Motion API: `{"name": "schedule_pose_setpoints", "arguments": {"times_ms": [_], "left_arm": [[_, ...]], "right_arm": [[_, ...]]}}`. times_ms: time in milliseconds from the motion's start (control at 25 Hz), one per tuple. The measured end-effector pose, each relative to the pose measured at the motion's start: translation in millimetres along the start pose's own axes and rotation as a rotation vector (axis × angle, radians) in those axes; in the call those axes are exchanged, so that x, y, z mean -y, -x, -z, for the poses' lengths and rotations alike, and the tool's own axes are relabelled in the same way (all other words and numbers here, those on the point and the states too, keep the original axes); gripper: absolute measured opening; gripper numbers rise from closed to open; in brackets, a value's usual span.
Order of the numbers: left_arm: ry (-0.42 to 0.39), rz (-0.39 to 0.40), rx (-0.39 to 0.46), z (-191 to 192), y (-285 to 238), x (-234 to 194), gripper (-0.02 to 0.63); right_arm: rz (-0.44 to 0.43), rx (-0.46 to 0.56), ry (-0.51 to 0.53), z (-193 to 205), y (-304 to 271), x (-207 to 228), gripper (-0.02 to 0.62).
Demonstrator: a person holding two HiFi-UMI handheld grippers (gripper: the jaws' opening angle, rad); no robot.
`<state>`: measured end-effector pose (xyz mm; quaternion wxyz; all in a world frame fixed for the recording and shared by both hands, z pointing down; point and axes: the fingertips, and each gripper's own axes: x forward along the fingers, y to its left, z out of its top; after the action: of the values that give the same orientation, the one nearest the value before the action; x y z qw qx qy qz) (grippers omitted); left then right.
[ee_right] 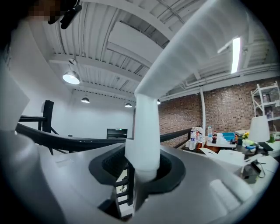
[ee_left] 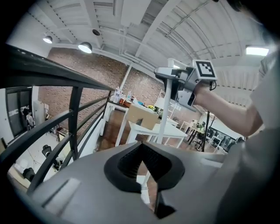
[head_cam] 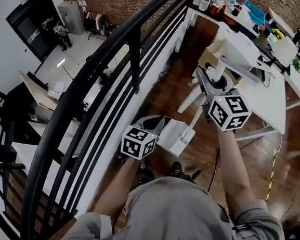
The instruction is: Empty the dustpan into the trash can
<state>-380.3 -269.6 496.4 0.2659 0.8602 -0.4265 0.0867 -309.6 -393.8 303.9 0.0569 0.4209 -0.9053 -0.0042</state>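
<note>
Standing beside the black railing point(head_cam: 84, 81) at the far left, the person holds both tools out over the wood floor point(head_cam: 160, 87).

The left gripper point(ee_left: 148, 179) is free. Its jaws are drawn nearly together with only a slit between them, and nothing sits in that slit. It points toward the pan, which probably readies it to steady or tip the pan at the emptying step.

The dustpan point(head_cam: 176, 135) is a white, long-handled type. Its pan hangs low, just beside the left gripper and in front of the person. Whether the pan touches the floor, or carries any debris, cannot be told.

The handle point(ee_right: 175, 65) rises from the pan to the right gripper point(ee_right: 141, 173). That gripper's jaws are pinched on the shaft, which is seated in the grooved pads. Gripping high on the shaft lets the pan hang under its own weight, and this likely keeps any load from spilling in transit.

White tables point(head_cam: 264, 88) stand at the right. No trash can can be made out in any view. The task is therefore judged to be at the carrying stage, with the emptying not yet done.
</note>
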Motion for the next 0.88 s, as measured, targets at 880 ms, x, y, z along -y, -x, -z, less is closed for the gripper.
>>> {"name": "schedule_pose_setpoints", "arguments": {"times_ms": [880], "left_arm": [[-0.17,0.068,-0.072,7,-121,204,0.006]], "right_arm": [[0.032,0.193,-0.138,-20,246,146,0.074]]}}
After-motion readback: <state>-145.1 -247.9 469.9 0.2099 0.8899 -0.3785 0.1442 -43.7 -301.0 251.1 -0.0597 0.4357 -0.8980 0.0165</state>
